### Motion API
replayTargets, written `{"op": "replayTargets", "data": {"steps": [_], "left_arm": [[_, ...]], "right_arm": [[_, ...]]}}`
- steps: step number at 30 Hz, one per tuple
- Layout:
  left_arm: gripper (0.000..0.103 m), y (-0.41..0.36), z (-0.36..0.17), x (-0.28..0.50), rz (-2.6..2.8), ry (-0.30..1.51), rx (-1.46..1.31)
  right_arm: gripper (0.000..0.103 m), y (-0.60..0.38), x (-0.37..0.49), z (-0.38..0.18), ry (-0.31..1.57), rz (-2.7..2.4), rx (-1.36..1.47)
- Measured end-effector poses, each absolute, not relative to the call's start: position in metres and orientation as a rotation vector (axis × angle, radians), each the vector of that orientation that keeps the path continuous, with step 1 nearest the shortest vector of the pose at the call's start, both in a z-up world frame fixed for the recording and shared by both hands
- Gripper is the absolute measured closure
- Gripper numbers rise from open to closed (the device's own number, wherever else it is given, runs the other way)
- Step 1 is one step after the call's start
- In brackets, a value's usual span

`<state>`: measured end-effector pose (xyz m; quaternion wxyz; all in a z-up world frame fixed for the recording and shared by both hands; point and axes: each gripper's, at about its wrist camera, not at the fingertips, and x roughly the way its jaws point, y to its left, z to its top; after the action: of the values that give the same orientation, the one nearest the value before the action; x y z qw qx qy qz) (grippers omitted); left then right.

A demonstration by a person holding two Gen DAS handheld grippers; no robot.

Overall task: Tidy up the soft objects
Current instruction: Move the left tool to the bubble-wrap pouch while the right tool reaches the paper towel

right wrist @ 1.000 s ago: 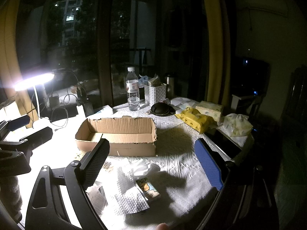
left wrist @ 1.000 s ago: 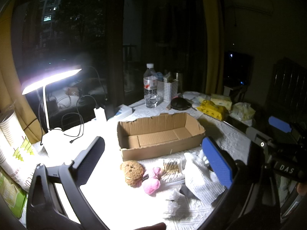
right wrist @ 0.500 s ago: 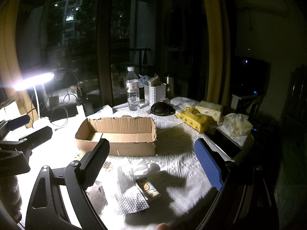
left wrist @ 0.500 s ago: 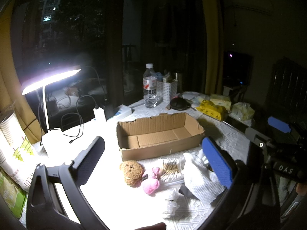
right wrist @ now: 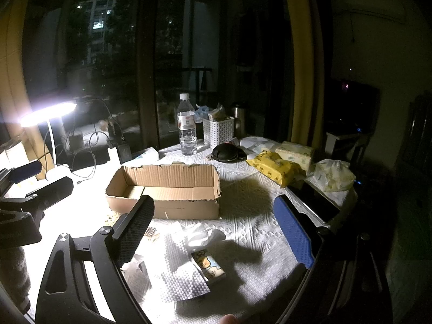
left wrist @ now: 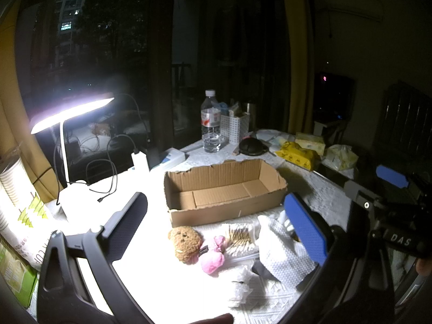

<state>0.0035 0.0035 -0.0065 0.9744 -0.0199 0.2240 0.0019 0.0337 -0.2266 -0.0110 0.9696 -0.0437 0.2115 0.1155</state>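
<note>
An empty open cardboard box [left wrist: 224, 191] [right wrist: 167, 189] sits mid-table. In front of it lie a brown plush bear [left wrist: 186, 244], a pink plush toy [left wrist: 213, 259], a pack of cotton swabs [left wrist: 240, 239], a white paper towel [left wrist: 280, 253] [right wrist: 178, 272] and a small tissue pack [right wrist: 209, 266]. My left gripper [left wrist: 216, 229] is open and empty, hovering above the plush toys. My right gripper [right wrist: 216, 229] is open and empty, above the tissue pack. The right gripper also shows at the right of the left wrist view [left wrist: 388, 189].
A lit desk lamp [left wrist: 70, 113] with cables stands at the left. A water bottle [right wrist: 186, 127], white basket [right wrist: 218, 132], black round case [right wrist: 226, 152], yellow wipes pack [right wrist: 275, 168] and tissue bags [right wrist: 333, 175] line the back and right. Paper cups [left wrist: 13, 186] stand far left.
</note>
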Motion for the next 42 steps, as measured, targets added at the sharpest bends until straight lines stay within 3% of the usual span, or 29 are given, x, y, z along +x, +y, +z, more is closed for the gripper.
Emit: {"op": "replayTargets", "data": {"steps": [21,42], "left_arm": [[0.001,-0.003,-0.022,0.013,-0.009,0.502,-0.036],[0.001,-0.005,-0.096,0.060,-0.016,0.718,-0.045]], "right_arm": [[0.011,-0.225,0.042,-0.034,0.461,0.242,-0.087],[0.011,-0.233,0.083,-0.082,0.613,0.298,-0.085]]}}
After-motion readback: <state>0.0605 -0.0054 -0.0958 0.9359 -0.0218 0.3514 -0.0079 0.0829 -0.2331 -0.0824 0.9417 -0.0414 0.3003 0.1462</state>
